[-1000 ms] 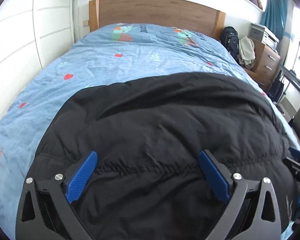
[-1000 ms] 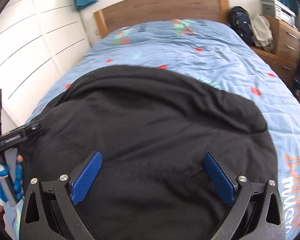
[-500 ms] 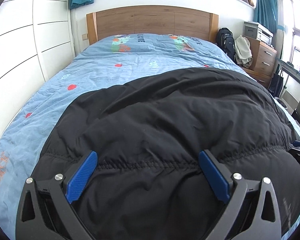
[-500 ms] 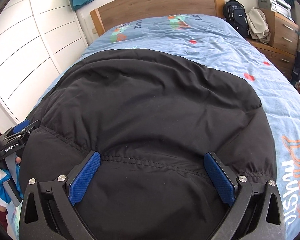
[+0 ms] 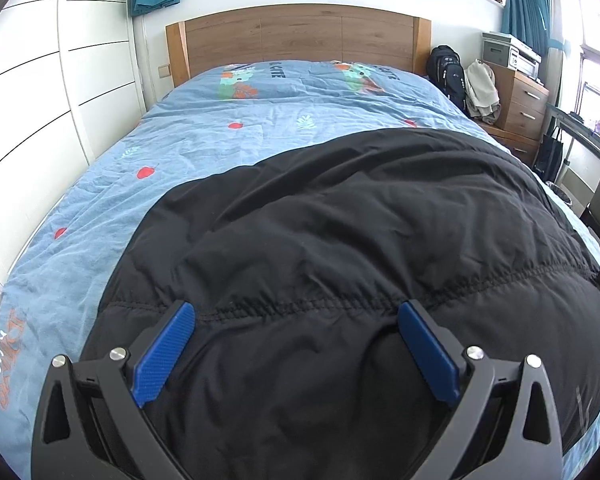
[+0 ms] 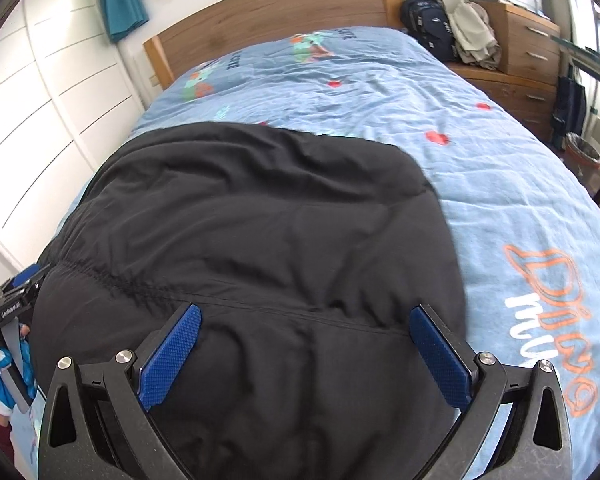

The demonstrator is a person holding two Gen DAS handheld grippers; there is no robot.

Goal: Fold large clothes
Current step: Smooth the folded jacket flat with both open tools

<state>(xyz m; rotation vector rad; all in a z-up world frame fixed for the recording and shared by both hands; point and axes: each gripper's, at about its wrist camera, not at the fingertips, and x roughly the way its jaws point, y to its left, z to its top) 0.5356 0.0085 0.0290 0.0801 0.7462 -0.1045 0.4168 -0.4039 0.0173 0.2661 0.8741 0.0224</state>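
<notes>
The black jacket [image 5: 340,248] lies spread on the blue bed [image 5: 228,148]; the left gripper [image 5: 296,332] has its jaws wide apart over the jacket's stitched seam; the right gripper [image 6: 306,334] likewise, jaws apart, jacket spanning between them

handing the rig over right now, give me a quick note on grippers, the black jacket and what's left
Left gripper: open, holding nothing, low over the near part of the black jacket.
Right gripper: open, also empty, over the same garment.
The jacket lies spread and puffy on the blue bedspread, near the foot of the bed, stitched seam running across between both sets of fingers.
Done: laid out; no neat fold visible.
Left: probably grip an edge with each gripper and fold it over.
</notes>
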